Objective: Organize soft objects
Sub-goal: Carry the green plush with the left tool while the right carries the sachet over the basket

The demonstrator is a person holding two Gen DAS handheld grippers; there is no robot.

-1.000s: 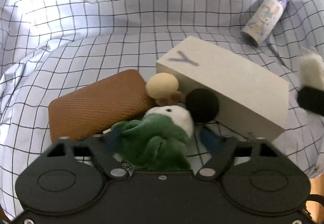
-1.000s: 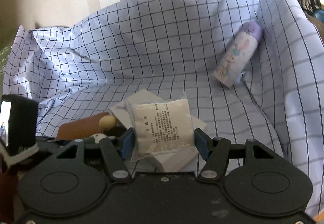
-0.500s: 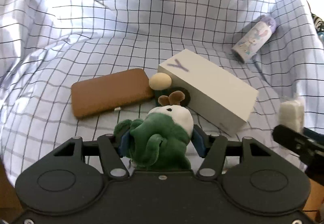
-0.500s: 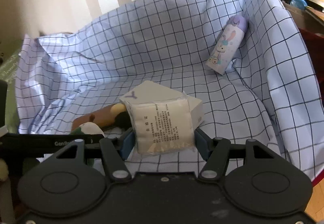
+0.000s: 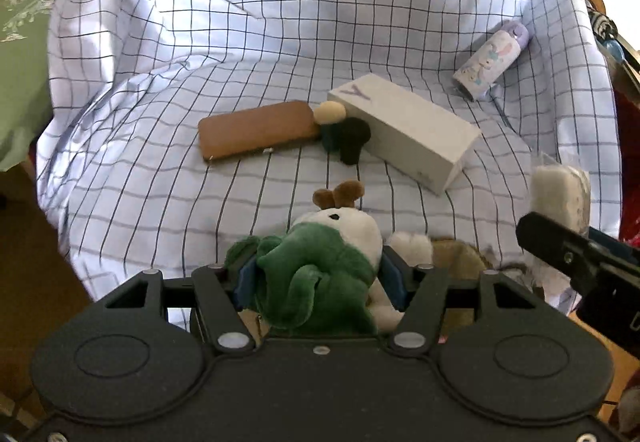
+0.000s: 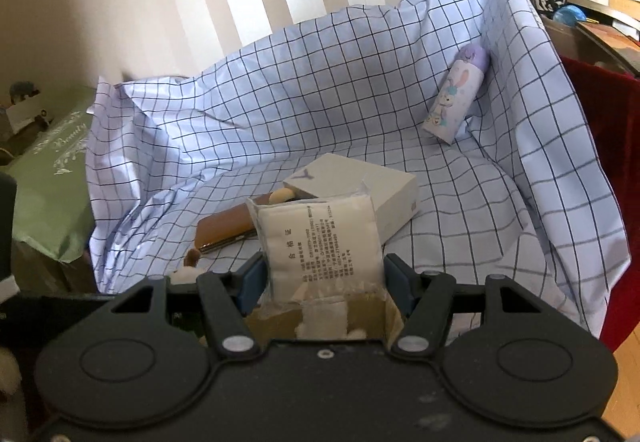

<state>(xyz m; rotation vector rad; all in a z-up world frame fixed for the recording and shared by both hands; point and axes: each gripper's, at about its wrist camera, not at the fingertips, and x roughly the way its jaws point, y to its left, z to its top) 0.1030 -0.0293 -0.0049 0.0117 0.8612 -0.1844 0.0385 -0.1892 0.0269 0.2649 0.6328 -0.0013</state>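
Clamping a green and white plush toy (image 5: pixel 324 262) between its 2 blue-padded fingers, the left hand-held gripper (image 5: pixel 318 278) points forward and slightly down over the near edge of a checked cloth (image 5: pixel 280 42). In this left wrist view the toy's white head, with 2 small brown antlers, pokes out past the fingertips. Farther off on the cloth lie a brown case (image 5: pixel 258 134), a small mushroom-shaped toy (image 5: pixel 340 130) with a cream cap and dark parts touching the case's right end, and a white box (image 5: pixel 408 138) just beside it. A purple printed bottle (image 5: pixel 492 60) lies on its side well apart, up the cloth's right fold. At the right edge the other gripper's dark finger reaches in from the side, with a white packet showing above it. Just right of the plush, a bit of white fluff and tan cardboard sits below the fingers.

From the right wrist view, the right hand-held gripper (image 6: pixel 324 278) is closed on a white cotton packet (image 6: pixel 320 242) in clear wrap, held upright with printed text facing the camera. It aims level toward the draped cloth (image 6: pixel 360 82). Directly beneath the packet is an open cardboard box (image 6: pixel 280 322) holding something white and fluffy. Behind the packet are the white box (image 6: pixel 360 186), the brown case (image 6: pixel 224 230) and the bottle (image 6: pixel 456 94).
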